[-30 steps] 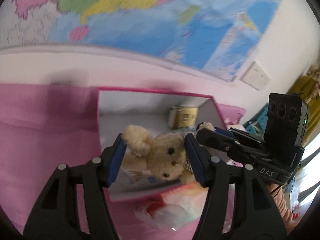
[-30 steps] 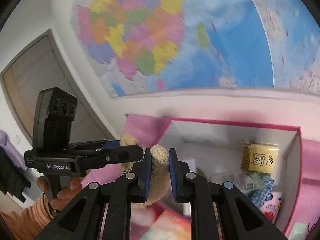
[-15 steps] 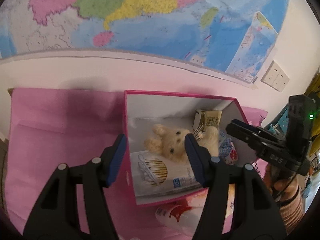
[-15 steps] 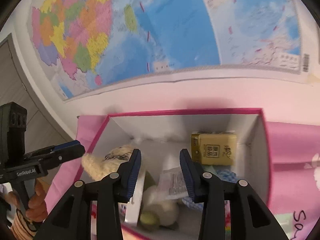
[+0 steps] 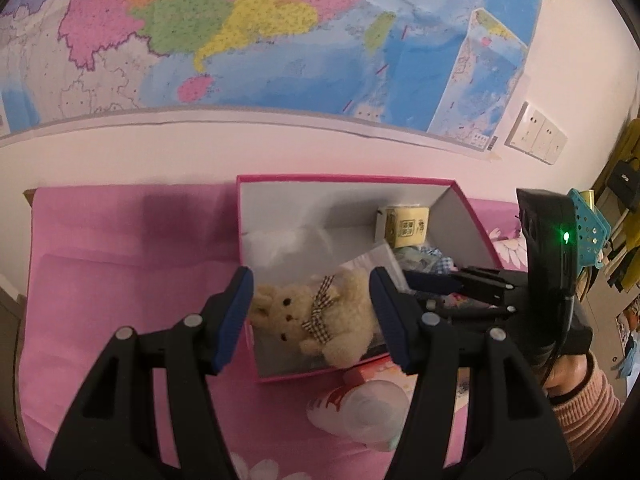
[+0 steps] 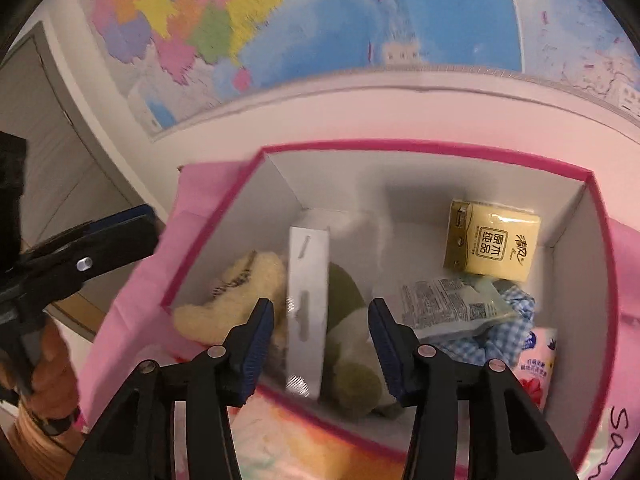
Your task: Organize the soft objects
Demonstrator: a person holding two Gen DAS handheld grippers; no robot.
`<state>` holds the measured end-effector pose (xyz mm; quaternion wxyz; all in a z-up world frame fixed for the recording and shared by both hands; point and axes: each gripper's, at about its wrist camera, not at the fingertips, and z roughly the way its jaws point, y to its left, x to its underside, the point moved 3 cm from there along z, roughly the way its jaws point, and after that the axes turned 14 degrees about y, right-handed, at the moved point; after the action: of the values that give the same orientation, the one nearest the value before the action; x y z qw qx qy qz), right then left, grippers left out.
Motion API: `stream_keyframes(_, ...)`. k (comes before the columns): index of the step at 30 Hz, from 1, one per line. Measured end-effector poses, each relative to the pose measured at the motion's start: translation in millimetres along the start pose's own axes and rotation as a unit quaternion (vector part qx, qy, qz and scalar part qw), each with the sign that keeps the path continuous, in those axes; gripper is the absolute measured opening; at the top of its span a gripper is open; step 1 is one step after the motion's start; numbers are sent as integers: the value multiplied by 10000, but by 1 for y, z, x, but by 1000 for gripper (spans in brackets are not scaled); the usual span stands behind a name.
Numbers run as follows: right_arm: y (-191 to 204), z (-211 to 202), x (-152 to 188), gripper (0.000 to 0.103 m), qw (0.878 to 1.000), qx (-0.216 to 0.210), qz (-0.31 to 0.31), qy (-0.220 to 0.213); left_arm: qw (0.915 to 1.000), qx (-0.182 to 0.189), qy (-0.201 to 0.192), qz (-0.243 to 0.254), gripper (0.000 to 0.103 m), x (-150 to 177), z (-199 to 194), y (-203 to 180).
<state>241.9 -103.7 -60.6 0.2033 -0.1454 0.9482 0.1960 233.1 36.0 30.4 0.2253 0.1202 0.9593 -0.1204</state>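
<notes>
One cream teddy bear [image 5: 320, 320] with a checked bow lies on its side inside the pink-rimmed box [image 5: 344, 179], at the box's near left corner, free of both tools. In the same box there are also one yellow tissue pack [image 6: 492, 246] against the far wall, one clear printed sachet [image 6: 448, 308], one blue checked cloth [image 6: 508, 328], one green and white plush [image 6: 352, 344] and one white card packet [image 6: 308, 304] standing beside the bear.

The left gripper [image 5: 312, 316] hovers above the box's near edge, jaws apart and gripping nothing. The right gripper [image 6: 322, 344] hangs over the box, its jaws having just been opening, with nothing clamped between them; the card packet and the green plush show in the gap.

The box sits on a pink cloth [image 5: 120, 260]. A white bottle [image 5: 368, 404] lies just outside the box's near wall. Behind the box hangs one large coloured wall map [image 5: 260, 32], with a row of wall switches [image 5: 536, 132] to its right.
</notes>
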Motion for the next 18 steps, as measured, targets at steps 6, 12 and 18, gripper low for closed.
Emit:
stream_keyframes(6, 8, -5, -15, 8, 9995, 57, -190, -245, 9999, 50, 52, -125, 62, 0, 7, 7)
stream_keyframes(12, -24, -18, -41, 13, 9953, -323, 598, -689, 9999, 74, -4, -110, 62, 3, 3, 4)
stream_keyframes(18, -45, -14, -29, 39, 9929, 214, 1036, -549, 9999, 43, -97, -66, 62, 11, -7, -1)
